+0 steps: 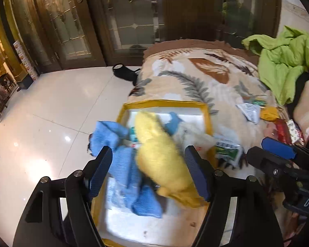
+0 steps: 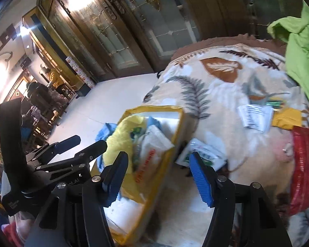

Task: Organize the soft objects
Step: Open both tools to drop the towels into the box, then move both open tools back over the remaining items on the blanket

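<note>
leaf-patterned blanket (image 1: 195, 76) covers the bed; green jacket (image 1: 282, 61) lies at its far right. yellow-trimmed storage bag (image 1: 164, 104) sits open at the blanket's near edge beside the tiled floor (image 1: 41, 113). yellow plush cloth (image 1: 160, 152) lies in the bag, long axis running from the near right to the far left, blue knit cloth (image 1: 121, 164) touching its left side. left gripper (image 1: 148, 170) spread wide around the yellow cloth, not clamped. right gripper (image 2: 158, 177) wide, empty, straddling the bag's wall.
</note>
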Motion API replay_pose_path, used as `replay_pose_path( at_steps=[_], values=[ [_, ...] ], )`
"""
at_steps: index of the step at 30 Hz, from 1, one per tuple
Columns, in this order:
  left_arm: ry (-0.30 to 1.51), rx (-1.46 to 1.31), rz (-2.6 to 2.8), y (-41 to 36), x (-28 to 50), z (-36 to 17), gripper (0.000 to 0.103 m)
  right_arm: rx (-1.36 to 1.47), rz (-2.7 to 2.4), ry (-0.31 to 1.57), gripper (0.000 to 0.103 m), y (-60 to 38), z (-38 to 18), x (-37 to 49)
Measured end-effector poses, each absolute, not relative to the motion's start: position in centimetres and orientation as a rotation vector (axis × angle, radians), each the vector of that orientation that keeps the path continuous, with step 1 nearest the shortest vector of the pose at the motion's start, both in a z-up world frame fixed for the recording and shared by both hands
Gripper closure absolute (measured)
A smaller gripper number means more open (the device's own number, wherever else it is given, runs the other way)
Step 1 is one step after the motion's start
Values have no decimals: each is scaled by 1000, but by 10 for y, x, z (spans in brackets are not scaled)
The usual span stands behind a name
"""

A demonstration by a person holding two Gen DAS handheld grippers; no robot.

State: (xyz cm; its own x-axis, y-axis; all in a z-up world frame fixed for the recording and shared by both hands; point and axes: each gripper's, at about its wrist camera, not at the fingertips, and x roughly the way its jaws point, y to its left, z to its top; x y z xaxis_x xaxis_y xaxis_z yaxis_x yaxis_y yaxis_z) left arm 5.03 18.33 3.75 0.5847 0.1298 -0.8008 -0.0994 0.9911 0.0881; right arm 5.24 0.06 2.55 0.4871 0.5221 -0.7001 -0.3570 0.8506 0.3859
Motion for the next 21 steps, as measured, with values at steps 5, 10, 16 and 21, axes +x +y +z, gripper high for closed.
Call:
replay_pose_path(
  at_steps=[5, 10, 16, 21],
  values=[
    [937, 46, 95, 156, 48, 36, 30, 192, 485, 913, 38, -32, 28, 47],
    [937, 74, 68, 131, 48, 33, 30, 187, 428, 903, 38, -67, 25, 41],
    [957, 82, 23, 108, 50, 29, 31, 210, 364, 906, 38, -106, 19, 35],
    [1002, -4, -21, 106, 57, 28, 31, 256, 315, 914, 38, -137, 11, 30]
  ],
)
